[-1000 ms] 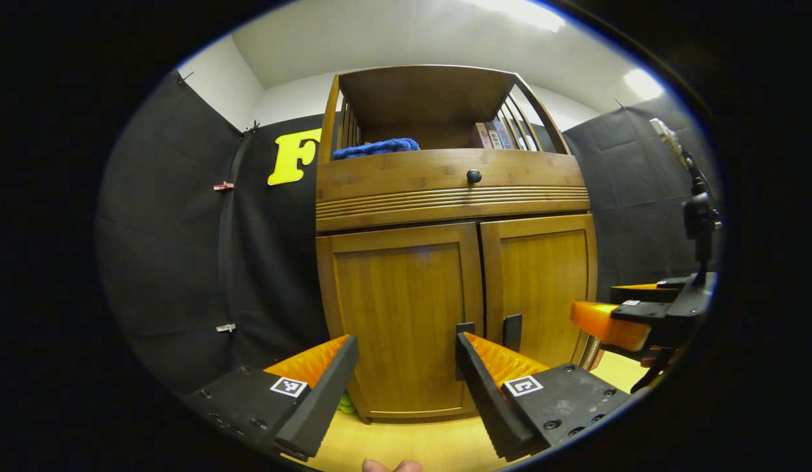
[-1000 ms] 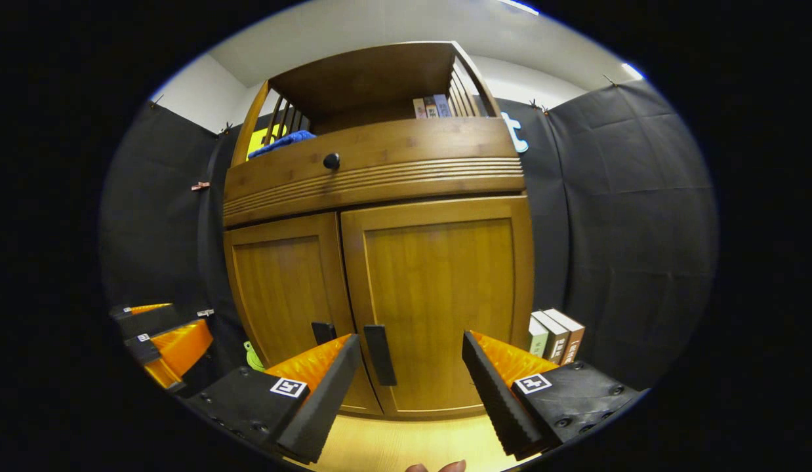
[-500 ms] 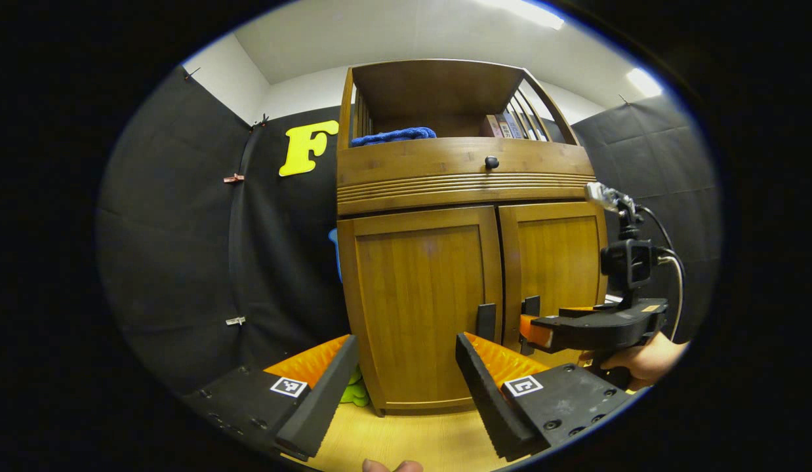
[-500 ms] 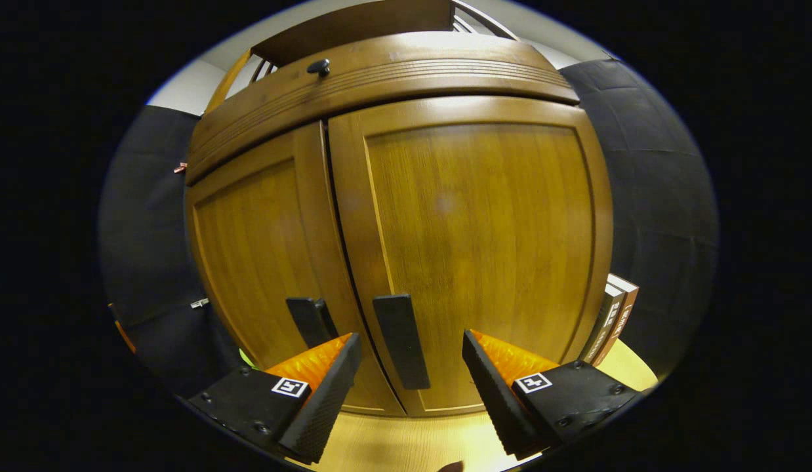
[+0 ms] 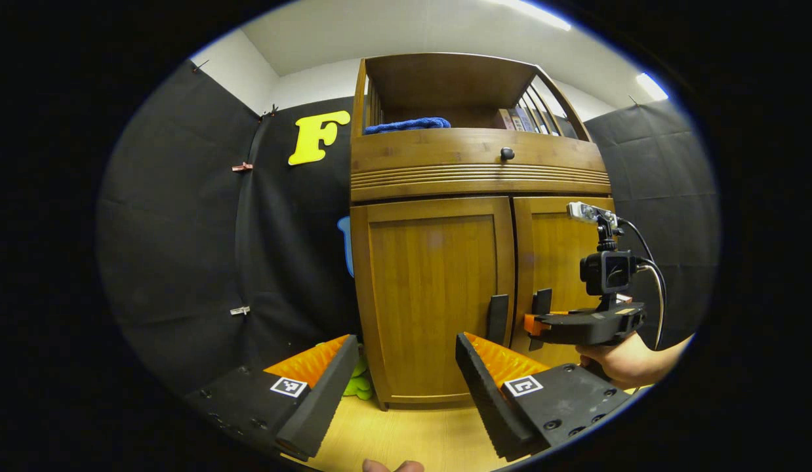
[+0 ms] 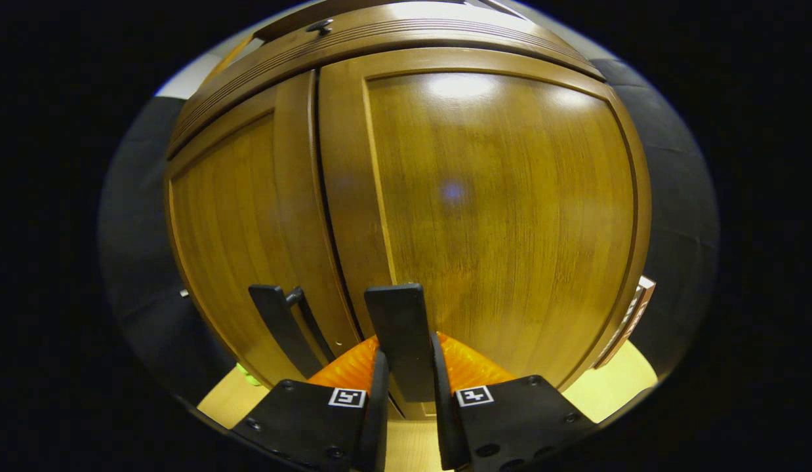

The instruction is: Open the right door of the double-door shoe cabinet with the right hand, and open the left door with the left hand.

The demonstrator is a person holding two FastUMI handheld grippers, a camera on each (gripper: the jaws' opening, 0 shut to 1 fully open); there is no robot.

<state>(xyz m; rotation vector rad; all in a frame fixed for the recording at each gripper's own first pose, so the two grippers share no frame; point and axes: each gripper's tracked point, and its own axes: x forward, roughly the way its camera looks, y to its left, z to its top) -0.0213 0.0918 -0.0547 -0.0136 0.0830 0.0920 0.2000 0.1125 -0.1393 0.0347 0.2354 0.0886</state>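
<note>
A wooden shoe cabinet [image 5: 445, 177] stands ahead with both lower doors closed. In the right gripper view, my right gripper [image 6: 406, 387] is shut on the dark handle of the right door [image 6: 396, 328], with the right door [image 6: 504, 210] close up behind it. The left door's handle [image 6: 278, 321] stands free beside it. In the left gripper view, my left gripper [image 5: 406, 387] hangs open, short of the left door [image 5: 432, 288] and its handle [image 5: 497, 319]. There the right gripper [image 5: 544, 326], held by a hand [image 5: 626, 360], sits at the right door handle [image 5: 542, 303].
An open shelf on top holds a blue cloth [image 5: 406, 124] and several books [image 5: 514, 119]. A drawer with a round knob [image 5: 507, 154] runs above the doors. Green objects [image 5: 359, 383] lie on the wooden floor by the cabinet's left foot. Books [image 6: 632, 314] lean at its right side.
My right gripper moved in to the right door's handle and shut on it. My left gripper drifted a little to the left and stayed open.
</note>
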